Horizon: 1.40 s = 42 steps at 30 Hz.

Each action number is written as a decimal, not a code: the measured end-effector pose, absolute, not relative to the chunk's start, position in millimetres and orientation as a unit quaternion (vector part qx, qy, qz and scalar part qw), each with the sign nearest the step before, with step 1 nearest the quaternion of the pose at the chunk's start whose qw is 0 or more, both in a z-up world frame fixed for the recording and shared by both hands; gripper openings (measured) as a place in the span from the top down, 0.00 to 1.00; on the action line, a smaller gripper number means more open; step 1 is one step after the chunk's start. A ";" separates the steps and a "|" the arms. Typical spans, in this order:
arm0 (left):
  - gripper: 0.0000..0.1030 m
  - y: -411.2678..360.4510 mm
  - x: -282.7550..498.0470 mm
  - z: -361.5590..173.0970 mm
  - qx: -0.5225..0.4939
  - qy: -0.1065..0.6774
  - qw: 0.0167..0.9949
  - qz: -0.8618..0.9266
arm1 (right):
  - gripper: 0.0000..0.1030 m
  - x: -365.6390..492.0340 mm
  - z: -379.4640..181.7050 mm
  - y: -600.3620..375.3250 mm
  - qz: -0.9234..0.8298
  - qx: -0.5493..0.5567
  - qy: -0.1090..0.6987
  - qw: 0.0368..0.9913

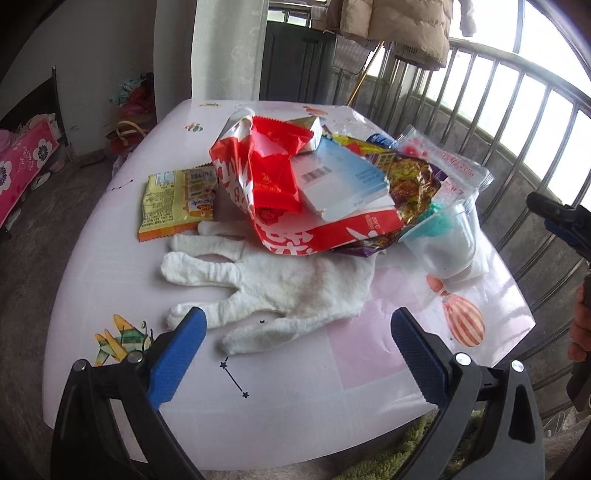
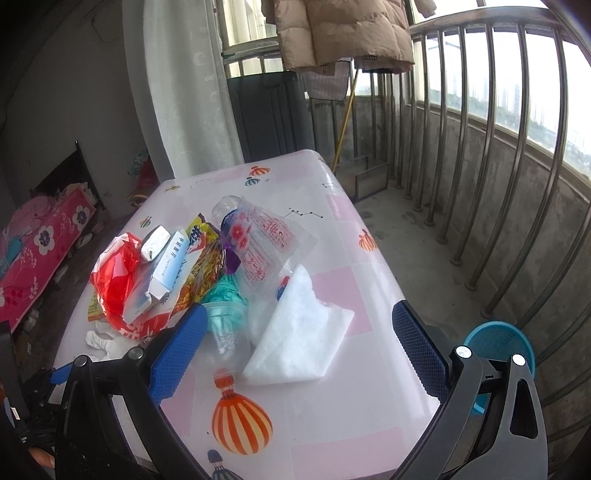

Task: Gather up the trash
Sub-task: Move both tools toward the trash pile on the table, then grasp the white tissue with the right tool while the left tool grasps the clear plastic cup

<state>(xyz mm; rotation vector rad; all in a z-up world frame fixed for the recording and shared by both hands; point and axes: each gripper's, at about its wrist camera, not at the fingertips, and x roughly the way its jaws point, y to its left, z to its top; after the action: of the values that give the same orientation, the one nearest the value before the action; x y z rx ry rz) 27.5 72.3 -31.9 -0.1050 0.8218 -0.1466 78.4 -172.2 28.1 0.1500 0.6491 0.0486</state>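
Note:
A heap of trash lies on the pink table [image 1: 280,402]: a red and white bag [image 1: 258,173], a white carton [image 1: 343,184], a yellow snack wrapper [image 1: 173,201], gold foil wrappers [image 1: 413,181] and a clear plastic cup [image 1: 447,240]. A white glove [image 1: 288,288] lies flat in front of the heap. My left gripper [image 1: 297,332] is open just above the glove's fingers and wrist. In the right wrist view my right gripper [image 2: 295,332] is open over a white tissue [image 2: 299,332], beside the clear cup [image 2: 227,328] and a clear printed packet [image 2: 258,243].
A blue basket [image 2: 498,347] stands on the concrete floor right of the table [image 2: 332,443]. Metal railings [image 2: 480,147] line the balcony on the right. A coat [image 2: 343,29] hangs behind the table. A bed with a pink floral cover [image 2: 40,254] is at the left.

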 end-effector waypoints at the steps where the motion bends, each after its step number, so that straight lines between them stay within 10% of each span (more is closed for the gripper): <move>1: 0.05 71.4 25.7 -25.3 -0.054 0.384 0.918 -0.086 | 0.08 79.2 25.4 -174.1 0.029 0.079 0.326 0.942; 9: 0.12 34.3 39.7 13.8 -0.044 0.304 0.925 -0.224 | 0.25 94.2 8.7 -191.5 0.050 0.154 0.376 0.912; 24: 0.61 -16.5 118.8 -1.3 -0.048 0.357 0.875 -0.325 | 0.56 154.1 -9.0 -192.4 0.143 0.250 0.451 0.845; 32: 0.71 -25.9 124.2 -16.4 -0.047 0.401 0.848 -0.343 | 0.91 158.1 -25.3 -193.6 0.159 0.254 0.480 0.824; 42: 0.87 -21.7 105.3 -23.1 -0.074 0.418 0.831 -0.359 | 1.00 141.0 -16.7 -203.8 0.147 0.245 0.466 0.837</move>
<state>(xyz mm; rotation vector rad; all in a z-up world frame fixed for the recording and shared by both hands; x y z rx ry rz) 105.3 -21.7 -23.1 -0.1559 0.8861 -0.7607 141.0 -203.8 -16.7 0.5176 0.9864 0.3116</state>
